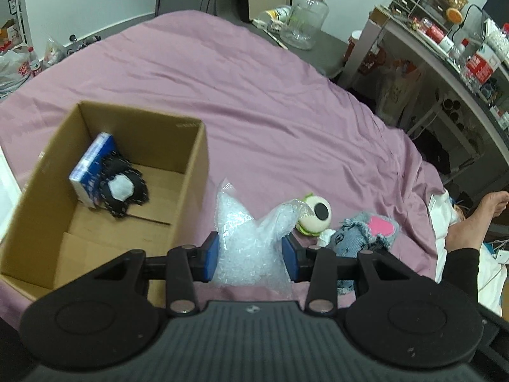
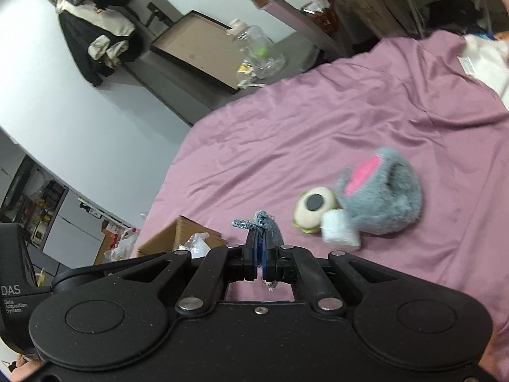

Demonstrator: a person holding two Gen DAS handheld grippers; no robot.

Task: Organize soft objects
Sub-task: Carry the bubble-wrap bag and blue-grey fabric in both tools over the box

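Clear bubble wrap [image 1: 251,245] bulges between the blue pads [image 1: 211,259] of my left gripper [image 1: 251,259], which is shut on it just right of the cardboard box [image 1: 191,172]. Inside the box lie a blue tissue pack [image 1: 92,172] and a black-and-white knitted piece [image 1: 124,191]. My right gripper [image 2: 261,238] is shut on a frayed denim piece [image 2: 270,226], also seen as denim [image 1: 346,242] in the left wrist view. On the bed beyond lie a green-and-white eyeball plush [image 2: 313,207], a small white piece [image 2: 340,235] and a grey plush [image 2: 381,197] with a pink patch.
Everything sits on a bed with a purple sheet [image 1: 254,95]. A big glass jar [image 1: 305,19] stands past the far edge. A cluttered desk [image 1: 445,47] runs along the right side. A person's foot [image 1: 493,203] and dark sleeve [image 1: 461,264] are at the right; plastic bags [image 1: 12,67] lie on the floor to the left.
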